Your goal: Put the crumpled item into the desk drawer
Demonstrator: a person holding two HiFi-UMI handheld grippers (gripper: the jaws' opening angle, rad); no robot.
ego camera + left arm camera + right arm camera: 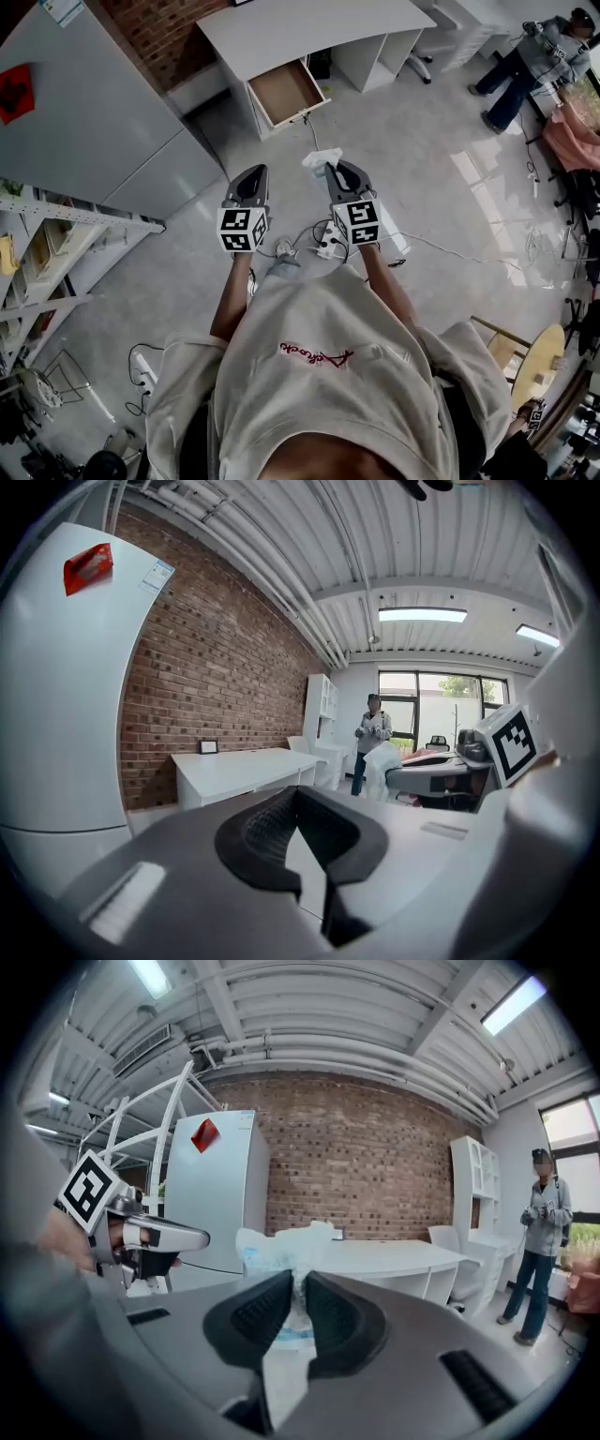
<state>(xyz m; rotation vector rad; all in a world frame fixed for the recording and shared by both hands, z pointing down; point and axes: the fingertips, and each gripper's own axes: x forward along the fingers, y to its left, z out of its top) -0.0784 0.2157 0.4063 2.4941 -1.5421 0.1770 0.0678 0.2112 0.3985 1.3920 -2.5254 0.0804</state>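
Office-like lab, white desk (309, 28), brick wall (375, 1157), metal shelving (84, 222), open floor

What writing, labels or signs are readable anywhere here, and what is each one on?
Nothing reads clearly.
Red script on the person's sweatshirt: upside down, illegible.
Red sign and sticker on the refrigerator: too small.
Crumpled item: bluish print, blurred.
Marker cubes: patterns, no words.

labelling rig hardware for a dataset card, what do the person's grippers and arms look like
Both match: the left gripper and right gripper have smooth grey tapered shells with black ribbed pads inside. Each carries a white cube with black square markers. The arms are bare below the short sleeves of a light beige t-shirt with red print.
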